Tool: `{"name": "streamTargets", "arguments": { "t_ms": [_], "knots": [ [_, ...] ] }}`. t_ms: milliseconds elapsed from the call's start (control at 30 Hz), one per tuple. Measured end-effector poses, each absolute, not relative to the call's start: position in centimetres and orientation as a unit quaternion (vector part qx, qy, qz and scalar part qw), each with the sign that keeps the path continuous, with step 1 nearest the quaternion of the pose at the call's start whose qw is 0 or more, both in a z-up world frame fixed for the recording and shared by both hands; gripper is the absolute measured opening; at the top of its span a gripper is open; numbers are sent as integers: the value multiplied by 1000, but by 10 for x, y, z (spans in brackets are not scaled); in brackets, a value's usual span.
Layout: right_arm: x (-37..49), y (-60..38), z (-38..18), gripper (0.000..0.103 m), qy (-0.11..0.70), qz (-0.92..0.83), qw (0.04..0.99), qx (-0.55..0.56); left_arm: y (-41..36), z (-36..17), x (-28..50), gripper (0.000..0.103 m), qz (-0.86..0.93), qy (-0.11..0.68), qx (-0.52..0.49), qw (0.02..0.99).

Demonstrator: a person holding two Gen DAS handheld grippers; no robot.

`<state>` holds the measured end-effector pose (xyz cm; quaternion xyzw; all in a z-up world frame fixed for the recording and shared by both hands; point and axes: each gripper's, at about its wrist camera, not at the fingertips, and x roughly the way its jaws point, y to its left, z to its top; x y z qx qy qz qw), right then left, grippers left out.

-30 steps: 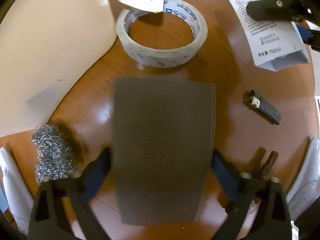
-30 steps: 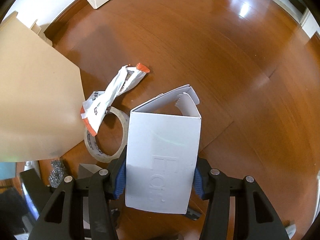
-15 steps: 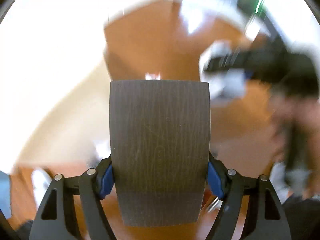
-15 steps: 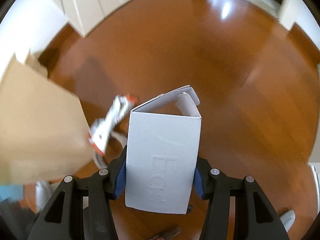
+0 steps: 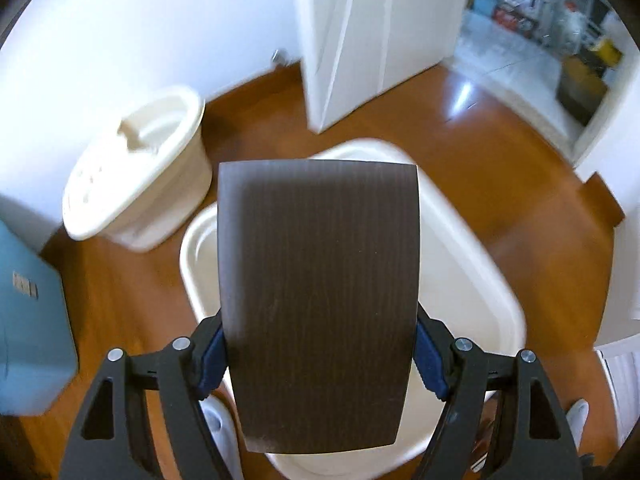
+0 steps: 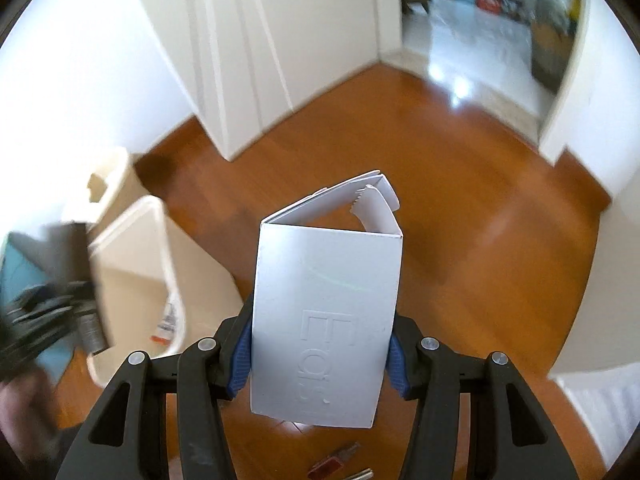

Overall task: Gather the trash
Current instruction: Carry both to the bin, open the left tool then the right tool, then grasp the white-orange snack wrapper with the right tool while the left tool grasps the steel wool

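Note:
My left gripper [image 5: 318,356] is shut on a dark brown wood-grain sheet [image 5: 320,300] and holds it above an open cream trash bin [image 5: 480,272] on the floor. My right gripper [image 6: 320,356] is shut on an empty white carton with a torn open top [image 6: 326,312], held in the air over the wooden floor. In the right wrist view the same cream bin [image 6: 160,248] stands to the left, with the blurred left gripper and its dark sheet [image 6: 60,288] over it.
A second cream bin with a swing lid [image 5: 136,176] stands by the white wall at the left. A teal box [image 5: 28,320] is at the far left. White doors [image 5: 360,40] and an open doorway [image 5: 540,40] lie behind. Small items [image 6: 340,462] lie on the wood below.
Both grippers lifted away from the table and swung toward the room. The left one now holds the dark sheet over the cream bin. The right one still holds the white carton.

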<state>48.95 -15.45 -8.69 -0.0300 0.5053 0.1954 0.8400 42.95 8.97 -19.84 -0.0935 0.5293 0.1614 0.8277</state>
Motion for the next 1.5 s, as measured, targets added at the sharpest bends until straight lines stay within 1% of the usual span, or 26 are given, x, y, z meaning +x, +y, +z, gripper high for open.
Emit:
{"name": "streamTargets", "arguments": {
  "t_ms": [67,133,233,367,467,500,533,567,600,700,800,867,933,1033,1100,1167,1233,1300,1400,1500],
  "knots": [
    [477,-147,-72,56,498,211,841,-24,84,-206,427,77,156,533,-88,827],
    [468,-137,-67,56,496,228,837,-21,85,-203,429,77,151,541,-74,824],
    [458,-114,-65,56,506,258,823,-25,88,-200,426,77,152,539,-63,826],
    [444,-91,-59,56,496,282,820,-50,89,-199,428,78,150,540,-60,826],
    [442,-88,-61,56,502,286,815,-42,92,-187,426,79,149,539,-56,827],
    [441,-89,-63,56,504,285,814,-41,102,-193,423,79,151,538,-55,828],
    [440,-91,-64,56,505,283,814,-41,102,-193,422,85,149,536,-54,829],
    [440,-91,-66,56,506,282,814,-42,103,-193,421,95,146,535,-54,831],
    [440,-92,-68,56,508,281,813,-42,102,-192,419,102,141,533,-52,833],
    [441,-90,-73,56,511,278,812,-41,105,-190,419,103,139,528,-45,837],
    [443,-82,-73,56,505,280,815,-49,108,-177,407,103,145,508,-44,848],
    [446,-72,-73,56,502,286,815,-48,116,-166,388,103,168,489,-60,854],
    [446,-56,-73,56,499,296,813,-43,133,-159,365,103,199,471,-99,854],
    [441,-16,-77,56,493,328,804,-60,160,-159,308,103,273,448,-192,829],
    [442,15,-87,56,496,351,792,-62,168,-169,260,103,317,433,-249,806],
    [448,42,-105,56,522,359,772,-49,168,-185,228,103,354,437,-264,784],
    [452,67,-126,56,548,360,753,-57,170,-206,211,103,363,456,-285,761],
    [452,91,-150,57,577,356,730,-84,171,-224,202,103,362,470,-301,747],
    [447,111,-177,60,604,350,704,-132,165,-250,201,103,347,503,-285,739],
    [447,98,-170,60,591,364,708,-130,151,-278,204,103,328,544,-272,723]
  ]
}}
